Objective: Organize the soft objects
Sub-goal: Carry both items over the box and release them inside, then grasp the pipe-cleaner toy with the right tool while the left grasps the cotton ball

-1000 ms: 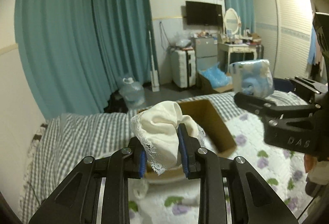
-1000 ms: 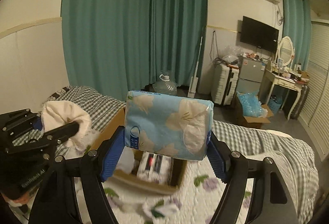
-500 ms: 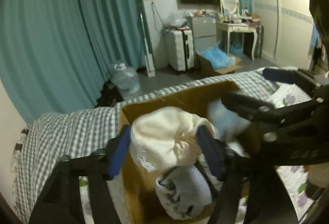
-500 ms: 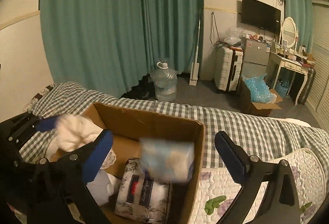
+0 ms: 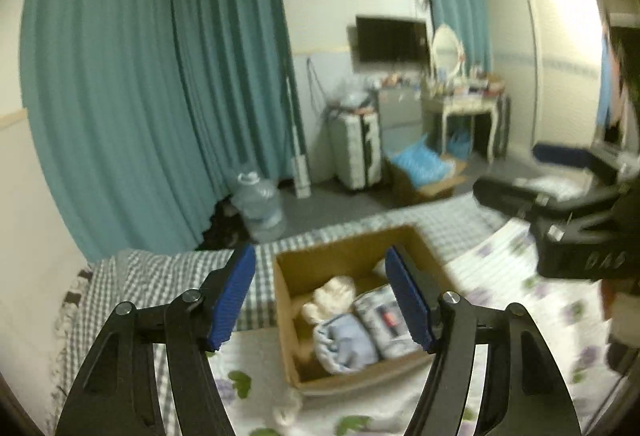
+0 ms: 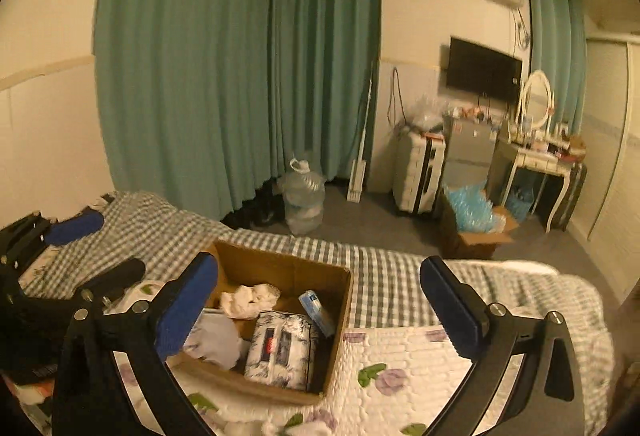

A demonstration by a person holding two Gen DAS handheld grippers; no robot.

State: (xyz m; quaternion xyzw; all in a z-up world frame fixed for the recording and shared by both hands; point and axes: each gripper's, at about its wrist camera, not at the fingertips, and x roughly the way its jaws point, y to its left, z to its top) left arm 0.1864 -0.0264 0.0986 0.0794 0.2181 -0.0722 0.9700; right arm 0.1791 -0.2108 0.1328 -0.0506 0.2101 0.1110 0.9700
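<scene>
A brown cardboard box (image 5: 412,240) (image 6: 280,264) sits on the bed. Inside lie a cream lace cloth (image 5: 330,296) (image 6: 250,298), a pale blue bundle (image 5: 346,344) (image 6: 216,340), a patterned tissue pack (image 5: 380,320) (image 6: 280,350) and a blue floral pack (image 6: 316,310) standing against the box's right wall. My left gripper (image 5: 322,300) is open and empty above the box. My right gripper (image 6: 318,310) is open and empty above the box. Each gripper shows in the other's view: the right one (image 5: 560,195), the left one (image 6: 76,244).
The bed has a checked blanket (image 6: 384,276) and a floral quilt (image 6: 404,368). Small white pieces lie on the quilt in front of the box (image 5: 288,410). Beyond the bed stand a water jug (image 6: 302,201), a suitcase (image 6: 418,171), a box of blue bags (image 6: 474,224) and a dressing table (image 6: 536,159).
Both grippers opened and pulled back up. The cream cloth left the left gripper and the blue floral pack left the right gripper; both now lie in the box.
</scene>
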